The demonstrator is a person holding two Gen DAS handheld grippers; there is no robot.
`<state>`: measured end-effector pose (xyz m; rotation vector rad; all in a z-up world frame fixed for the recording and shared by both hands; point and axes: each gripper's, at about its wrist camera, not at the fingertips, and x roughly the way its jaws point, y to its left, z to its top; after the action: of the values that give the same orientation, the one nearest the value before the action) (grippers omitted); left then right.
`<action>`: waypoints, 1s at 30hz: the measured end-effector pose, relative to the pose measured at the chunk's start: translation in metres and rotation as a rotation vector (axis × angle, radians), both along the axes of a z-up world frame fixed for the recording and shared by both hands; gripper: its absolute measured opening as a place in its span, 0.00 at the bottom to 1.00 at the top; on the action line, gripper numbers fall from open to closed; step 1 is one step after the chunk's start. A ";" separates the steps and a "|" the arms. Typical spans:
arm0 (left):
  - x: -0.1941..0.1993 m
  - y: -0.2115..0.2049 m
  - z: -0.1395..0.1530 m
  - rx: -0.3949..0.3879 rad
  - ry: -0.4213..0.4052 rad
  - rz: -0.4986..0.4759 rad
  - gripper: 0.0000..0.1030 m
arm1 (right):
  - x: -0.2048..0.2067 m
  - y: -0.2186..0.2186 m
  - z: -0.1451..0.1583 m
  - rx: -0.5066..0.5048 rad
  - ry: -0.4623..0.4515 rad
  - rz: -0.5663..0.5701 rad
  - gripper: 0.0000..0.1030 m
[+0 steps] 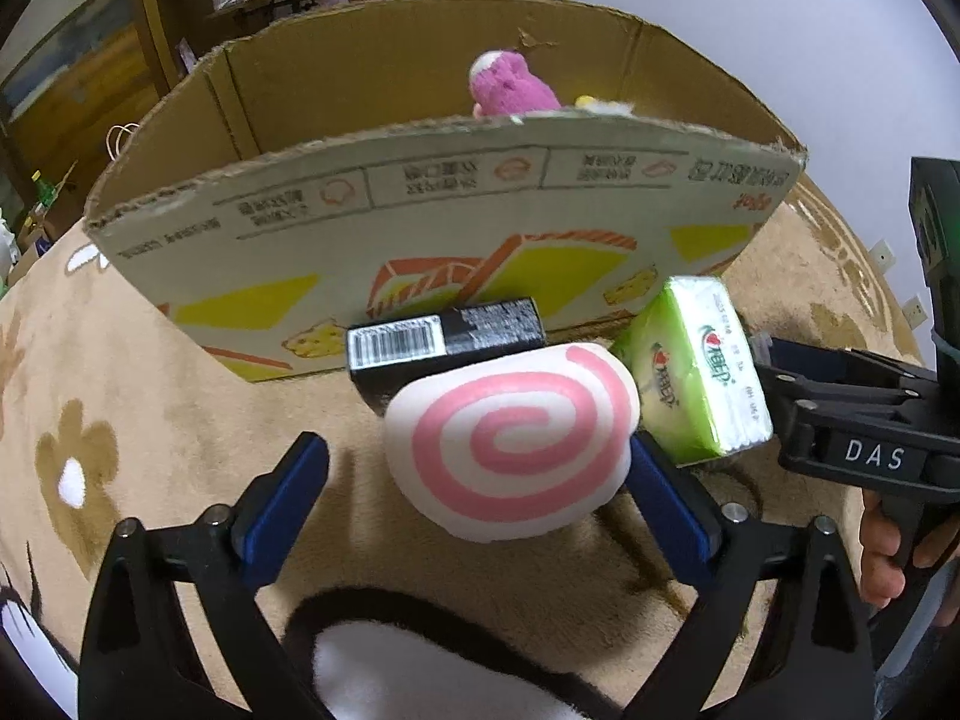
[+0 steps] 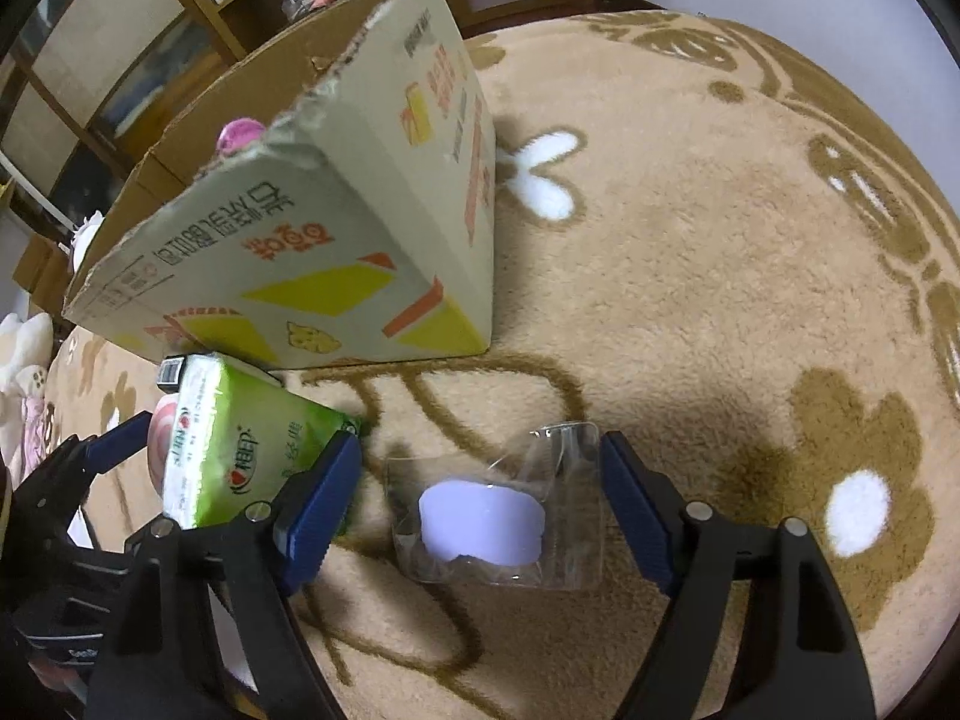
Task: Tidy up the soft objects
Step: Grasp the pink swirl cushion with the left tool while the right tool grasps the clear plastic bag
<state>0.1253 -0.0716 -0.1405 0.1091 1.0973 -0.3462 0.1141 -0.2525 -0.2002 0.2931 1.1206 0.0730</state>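
Note:
A white soft cushion with a pink spiral [image 1: 516,441] lies on the beige rug between the open fingers of my left gripper [image 1: 480,486]. Behind it are a black box with a barcode [image 1: 447,339] and a green tissue pack [image 1: 699,369]. An open cardboard box [image 1: 420,228] stands behind them with a pink plush toy [image 1: 510,87] inside. My right gripper [image 2: 480,495] is open around a clear plastic packet with a pale label [image 2: 483,519] on the rug. The tissue pack [image 2: 240,447] lies at its left finger.
The right gripper's black body [image 1: 870,420] and a hand show at the right of the left wrist view. The cardboard box [image 2: 336,228] stands beyond both grippers. Wooden shelves [image 1: 198,12] with clutter are behind it. Plush toys [image 2: 24,360] lie far left.

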 end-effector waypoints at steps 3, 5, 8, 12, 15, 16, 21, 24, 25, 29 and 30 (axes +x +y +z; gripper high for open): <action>0.000 -0.003 -0.002 0.006 0.000 -0.008 0.89 | -0.002 0.005 -0.002 -0.030 0.003 0.021 0.83; 0.001 -0.002 -0.002 -0.004 0.004 -0.005 0.87 | -0.002 0.009 -0.003 -0.051 0.005 0.034 0.83; 0.002 0.000 -0.004 -0.016 0.014 0.005 0.86 | -0.004 0.012 -0.005 -0.073 0.008 0.048 0.83; 0.001 0.000 -0.004 -0.011 0.015 0.013 0.86 | -0.005 0.017 -0.006 -0.108 0.009 0.064 0.83; 0.001 -0.003 -0.007 -0.006 0.017 0.019 0.86 | -0.008 0.022 -0.008 -0.146 0.008 0.084 0.83; 0.001 -0.004 -0.007 -0.009 0.019 0.020 0.86 | -0.009 0.024 -0.008 -0.157 0.008 0.089 0.83; 0.000 0.000 -0.006 -0.012 0.019 0.024 0.85 | -0.012 0.031 -0.009 -0.183 0.005 0.100 0.83; -0.001 0.000 -0.007 -0.004 0.023 0.026 0.85 | -0.012 0.034 -0.008 -0.205 0.009 0.113 0.83; -0.001 -0.001 -0.006 -0.005 0.024 0.027 0.85 | -0.012 0.035 -0.009 -0.211 0.008 0.115 0.83; 0.000 0.002 -0.008 -0.012 0.031 0.032 0.85 | -0.012 0.036 -0.010 -0.220 0.007 0.120 0.82; 0.001 0.004 -0.008 -0.015 0.032 0.033 0.85 | -0.014 0.036 -0.009 -0.224 0.006 0.122 0.82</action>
<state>0.1258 -0.0678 -0.1488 0.0724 1.1269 -0.3272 0.1006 -0.2164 -0.2091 0.0251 1.1403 0.0538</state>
